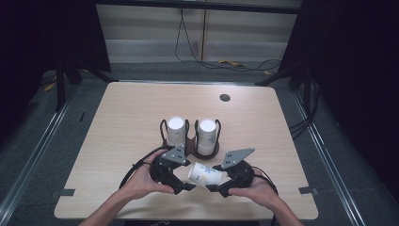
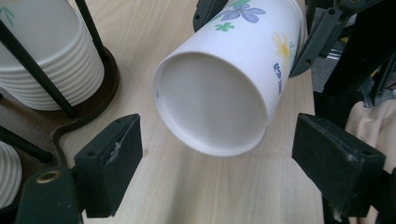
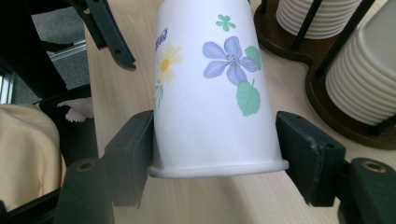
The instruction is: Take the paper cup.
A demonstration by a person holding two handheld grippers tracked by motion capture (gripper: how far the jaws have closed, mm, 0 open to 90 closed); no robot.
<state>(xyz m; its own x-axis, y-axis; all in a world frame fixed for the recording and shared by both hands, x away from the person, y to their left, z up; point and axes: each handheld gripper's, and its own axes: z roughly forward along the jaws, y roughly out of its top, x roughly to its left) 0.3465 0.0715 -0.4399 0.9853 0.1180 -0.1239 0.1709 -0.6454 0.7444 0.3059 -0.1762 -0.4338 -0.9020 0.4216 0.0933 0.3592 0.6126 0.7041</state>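
The left gripper [image 2: 212, 161] has its two black jaws standing wide apart, and between them, raised off the wooden table [image 2: 196, 191], sits the closed base of a white paper cup [image 2: 219, 100] printed with blue and yellow flowers. Neither pad touches the cup. The cup lies tilted, its far end clamped by the right gripper [image 2: 252, 32] at the top. At the left, ribbed stacks of white cups [image 2: 42, 51] stand in a dark wire holder [image 2: 93, 105]

Blue print on cup [image 3: 212, 88], unreadable
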